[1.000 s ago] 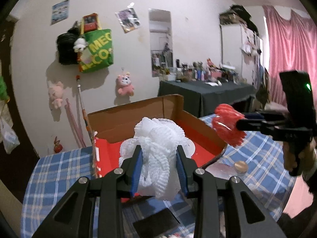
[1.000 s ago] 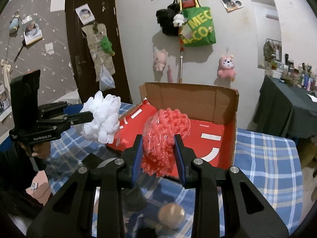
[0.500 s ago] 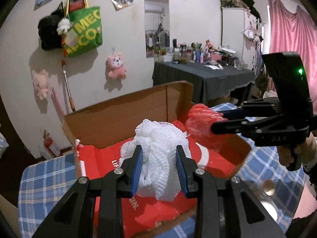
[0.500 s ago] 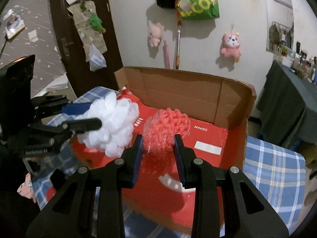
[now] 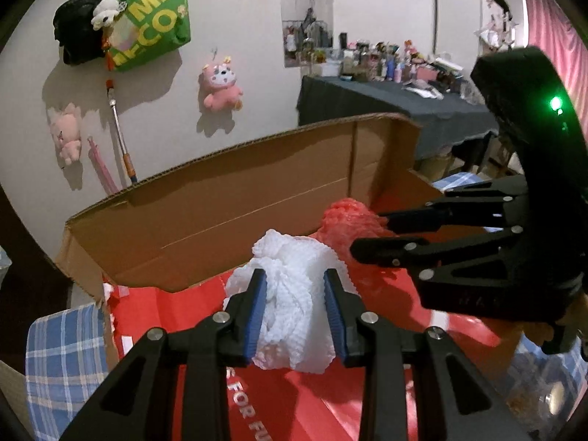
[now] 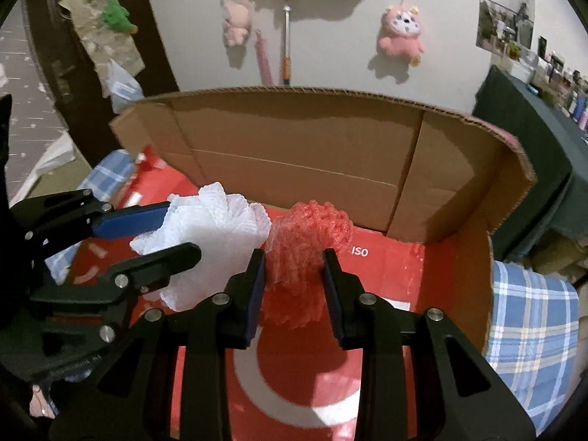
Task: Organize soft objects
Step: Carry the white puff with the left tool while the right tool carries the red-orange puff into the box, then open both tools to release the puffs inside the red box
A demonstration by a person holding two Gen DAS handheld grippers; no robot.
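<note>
Bed cover: blue-and-white plaid cloth [image 6: 533, 327] lay under and around the box; visible at the right in the right wrist view and at lower left [image 5: 62, 364] in the left wrist view.
Box: open brown corrugated cardboard box [image 6: 294, 147] with red printed lining sat on the plaid cloth; back wall upright, white lettering and a white arc on the red floor. Same box in the left wrist view [image 5: 228, 205].
Wall: pale wall behind the box carried a green tote bag with yellow letters [image 5: 150, 22] and a pink plush toy hung by a hook [image 6: 400, 35].
Side table: dark-draped table crowded with small bottles [image 5: 386, 99] stood behind the box to the right.
Right gripper: black two-finger gripper [image 6: 294, 286] was clamped on the red mesh ball, blue pads pressing both its sides; positioned over the box interior. Seen from the side in the left wrist view [image 5: 371, 231].
Left gripper: black two-finger gripper [image 5: 294, 308] was clamped on the white mesh ball; also over the box interior, just left of the right gripper [image 6: 161, 231].
White item: white mesh bath pouf [image 5: 294, 294] was pinched between the left fingers, above the red floor; contact with the floor could not be told.
Red item: red mesh bath pouf [image 6: 305, 253] was pinched between the right fingers, touching or just beside the white pouf [image 6: 213, 235].
</note>
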